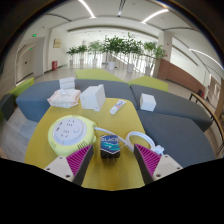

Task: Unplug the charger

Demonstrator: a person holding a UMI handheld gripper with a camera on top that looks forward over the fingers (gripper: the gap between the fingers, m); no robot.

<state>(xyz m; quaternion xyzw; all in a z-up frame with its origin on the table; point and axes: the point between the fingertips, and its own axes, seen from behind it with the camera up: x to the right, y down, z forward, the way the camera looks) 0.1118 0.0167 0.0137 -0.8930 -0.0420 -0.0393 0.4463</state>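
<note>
A small black charger (pixel 110 144) with a blue-and-white label stands on the yellow table (pixel 112 172). It is between my fingertips and slightly ahead of them, with a gap at each side. My gripper (pixel 113 160) is open, and its pink pads (pixel 80 158) flank the charger. A round white and yellow device (pixel 70 130) lies just left of the charger. A white cable (pixel 138 138) loops to its right. Where the charger plugs in is hidden behind its body.
A grey sofa (pixel 40 95) curves behind the table. On it are white boxes (pixel 92 97), another white box (pixel 148 101), a stack of white things (pixel 64 97) and a small white item (pixel 117 106). Potted plants (pixel 115 48) line the back.
</note>
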